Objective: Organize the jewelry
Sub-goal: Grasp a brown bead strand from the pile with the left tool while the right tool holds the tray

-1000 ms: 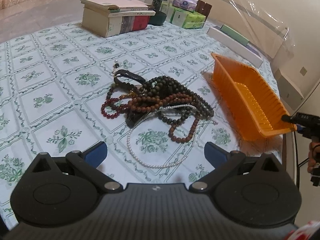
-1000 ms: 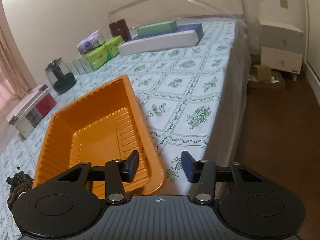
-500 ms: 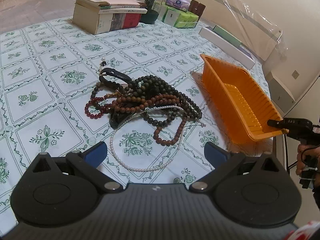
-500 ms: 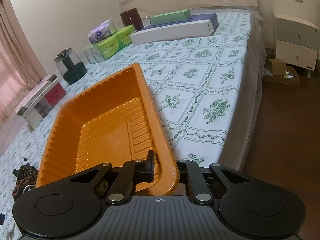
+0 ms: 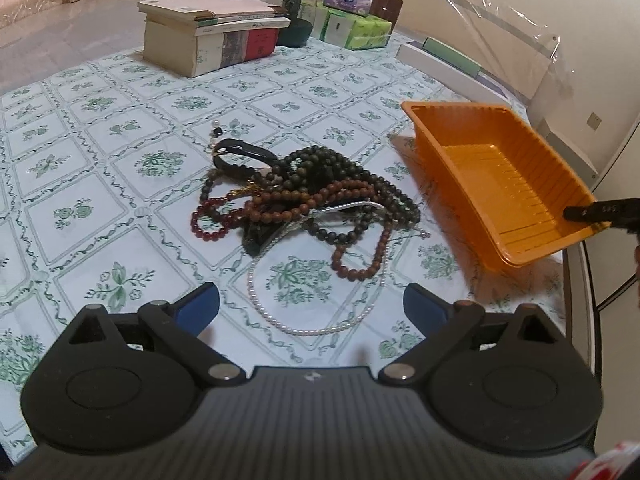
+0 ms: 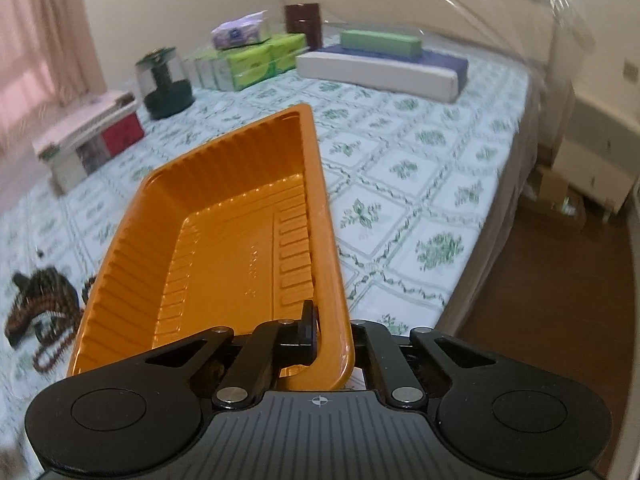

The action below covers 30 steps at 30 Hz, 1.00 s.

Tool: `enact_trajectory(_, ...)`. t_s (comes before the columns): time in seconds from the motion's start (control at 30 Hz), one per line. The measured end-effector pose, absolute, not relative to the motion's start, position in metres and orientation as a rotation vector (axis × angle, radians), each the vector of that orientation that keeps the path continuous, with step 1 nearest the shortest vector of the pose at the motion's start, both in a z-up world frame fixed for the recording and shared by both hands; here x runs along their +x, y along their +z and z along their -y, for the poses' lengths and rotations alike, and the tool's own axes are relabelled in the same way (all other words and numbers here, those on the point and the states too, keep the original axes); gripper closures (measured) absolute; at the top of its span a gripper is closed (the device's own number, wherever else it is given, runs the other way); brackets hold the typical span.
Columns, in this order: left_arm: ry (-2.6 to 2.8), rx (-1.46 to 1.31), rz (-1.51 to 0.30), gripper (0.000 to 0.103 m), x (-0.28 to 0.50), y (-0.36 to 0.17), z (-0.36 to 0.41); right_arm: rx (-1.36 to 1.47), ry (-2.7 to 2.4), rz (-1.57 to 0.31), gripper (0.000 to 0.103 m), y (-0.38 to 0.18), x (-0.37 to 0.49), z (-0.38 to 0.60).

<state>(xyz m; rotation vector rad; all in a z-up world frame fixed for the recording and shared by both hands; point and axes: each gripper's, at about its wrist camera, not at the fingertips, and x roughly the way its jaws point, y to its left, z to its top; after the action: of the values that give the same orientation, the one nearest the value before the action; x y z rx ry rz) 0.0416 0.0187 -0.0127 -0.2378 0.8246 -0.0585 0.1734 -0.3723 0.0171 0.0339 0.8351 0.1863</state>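
Note:
A tangled pile of bead necklaces (image 5: 312, 200), dark, brown and red, lies on the floral bedsheet, with a white pearl strand (image 5: 316, 312) trailing towards me. My left gripper (image 5: 312, 306) is open and empty, just short of the pearl strand. My right gripper (image 6: 334, 330) is shut on the near right rim of an empty orange plastic tray (image 6: 224, 240) and holds it tilted above the sheet. The tray also shows in the left wrist view (image 5: 496, 176), right of the pile. The pile shows blurred in the right wrist view (image 6: 40, 312).
A stack of books (image 5: 212, 36), a dark glass jar (image 5: 294, 12), green tissue packs (image 5: 352, 28) and long flat boxes (image 6: 380, 64) stand along the far side. The bed edge (image 6: 492, 232) drops to a wooden floor on the right, with a white nightstand (image 6: 600, 160).
My right gripper closed on the tray's rim and lifted and tilted the tray. The left gripper stayed open and shifted slightly over the sheet.

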Motion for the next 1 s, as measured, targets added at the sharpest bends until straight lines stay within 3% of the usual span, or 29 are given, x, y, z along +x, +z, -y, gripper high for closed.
enact_trajectory(0.5, -0.081, -0.138, -0.781, 0.015, 0.058, -0.01, -0.034, -0.479, 0.149, -0.773, 0.1, 0.049, 0.153, 0.283)
enact_trajectory(0.9, -0.084, -0.015, -0.777, 0.021, 0.085, -0.005, -0.074, -0.672, 0.168, -0.863, 0.1, 0.043, 0.162, 0.262)
enact_trajectory(1.0, -0.098, 0.022, -0.767, 0.028, 0.102, -0.001, -0.087, -0.685, 0.166, -0.864, 0.1, 0.043, 0.162, 0.261)
